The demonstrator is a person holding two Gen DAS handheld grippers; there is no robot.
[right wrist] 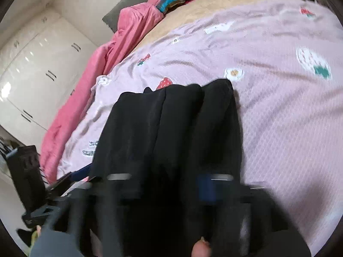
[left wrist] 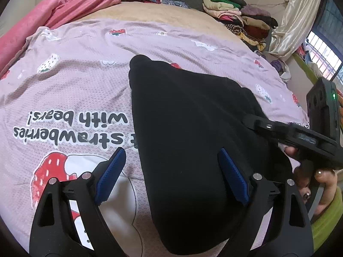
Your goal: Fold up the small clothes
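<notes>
A black garment point(left wrist: 188, 141) lies folded lengthwise on the pink strawberry bedspread point(left wrist: 75, 90). My left gripper point(left wrist: 171, 158) is open just above its near left part, one blue pad over the spread, the other over the cloth. My right gripper point(left wrist: 278, 128) comes in from the right at the garment's right edge. In the right wrist view the garment point(right wrist: 171, 128) runs away from me in several folds; the right gripper point(right wrist: 169, 184) is blurred and sits low on its near end, and I cannot tell whether it grips the cloth.
A pink blanket point(left wrist: 70, 6) lies along the far left of the bed. Piles of folded clothes point(left wrist: 238, 19) sit at the far right by a curtain and window. A white wardrobe point(right wrist: 36, 68) stands left of the bed.
</notes>
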